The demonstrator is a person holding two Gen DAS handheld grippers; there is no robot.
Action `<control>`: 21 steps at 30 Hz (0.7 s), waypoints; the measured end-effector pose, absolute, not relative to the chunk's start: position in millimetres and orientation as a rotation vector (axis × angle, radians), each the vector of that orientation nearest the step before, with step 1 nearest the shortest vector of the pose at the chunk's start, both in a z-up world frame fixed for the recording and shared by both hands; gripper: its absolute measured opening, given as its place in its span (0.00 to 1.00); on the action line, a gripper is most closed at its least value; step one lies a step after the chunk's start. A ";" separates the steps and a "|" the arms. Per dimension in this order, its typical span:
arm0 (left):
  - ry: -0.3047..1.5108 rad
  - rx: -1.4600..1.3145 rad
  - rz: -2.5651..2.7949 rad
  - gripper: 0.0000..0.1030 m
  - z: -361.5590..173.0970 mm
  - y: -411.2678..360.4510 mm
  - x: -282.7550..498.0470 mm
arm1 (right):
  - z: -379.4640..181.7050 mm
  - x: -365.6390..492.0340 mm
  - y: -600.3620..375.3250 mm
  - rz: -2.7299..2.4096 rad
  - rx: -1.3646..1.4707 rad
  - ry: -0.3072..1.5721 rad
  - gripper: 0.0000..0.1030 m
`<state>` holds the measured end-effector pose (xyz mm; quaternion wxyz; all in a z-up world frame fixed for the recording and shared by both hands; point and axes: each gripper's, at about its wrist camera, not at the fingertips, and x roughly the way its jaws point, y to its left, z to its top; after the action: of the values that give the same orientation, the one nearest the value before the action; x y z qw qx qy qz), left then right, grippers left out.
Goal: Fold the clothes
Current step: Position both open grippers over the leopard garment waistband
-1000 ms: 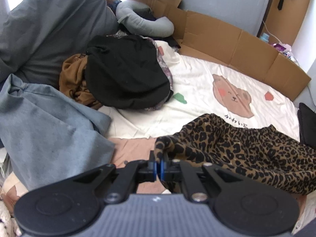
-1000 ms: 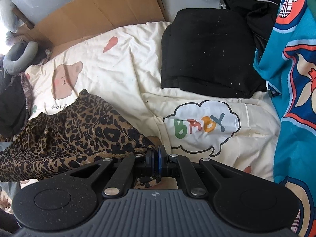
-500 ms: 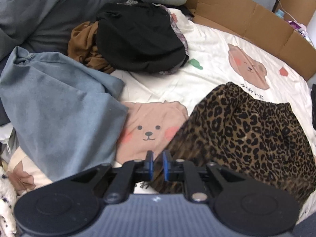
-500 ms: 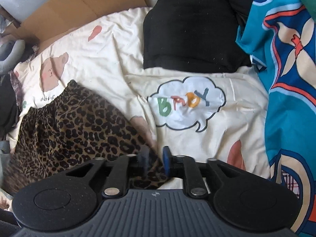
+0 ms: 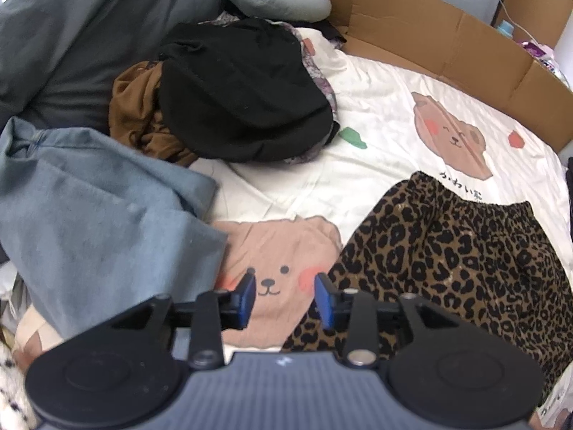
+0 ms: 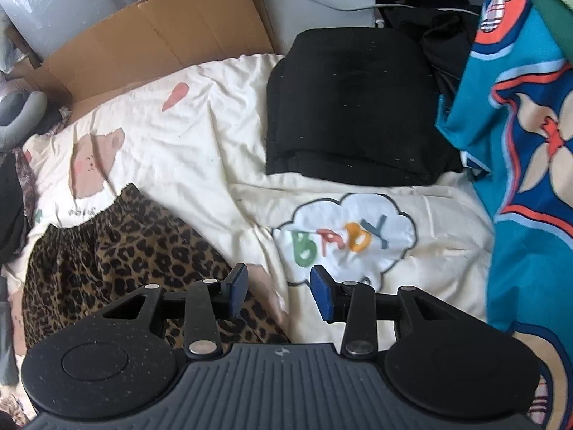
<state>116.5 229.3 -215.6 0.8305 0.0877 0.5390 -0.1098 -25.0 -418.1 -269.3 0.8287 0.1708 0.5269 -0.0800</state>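
Leopard-print skirt (image 5: 447,268) lies flat on a cream cartoon-print bedsheet (image 5: 379,114), both grippers released.

From left: a blue-grey garment (image 5: 89,222), a heap topped by black cloth (image 5: 243,100), the skirt, a folded black stack (image 6: 351,111); cardboard (image 5: 447,32) lines the far edge. Left gripper (image 5: 285,300) and right gripper (image 6: 278,289), clamped on the hem a second ago, now gape wide and empty.

A home bedroom: cartoon-bear bedsheet (image 5: 386,118), heaped clothes (image 5: 236,93), cardboard (image 5: 447,32) along the bed's edge.
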 end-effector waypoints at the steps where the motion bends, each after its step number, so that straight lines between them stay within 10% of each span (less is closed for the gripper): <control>1: 1.145 0.194 -0.234 0.40 -217.5 227.3 119.8 | -270.5 -22.2 -417.1 -0.166 0.362 1.116 0.44; 21: 1.178 0.224 -0.304 0.45 -274.7 177.8 180.4 | -320.2 32.7 -373.3 -0.034 0.362 1.144 0.44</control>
<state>180.4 177.8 -274.7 0.8146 0.1048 0.5523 -0.1427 32.7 -373.3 -320.2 0.8254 0.1703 0.5381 -0.0162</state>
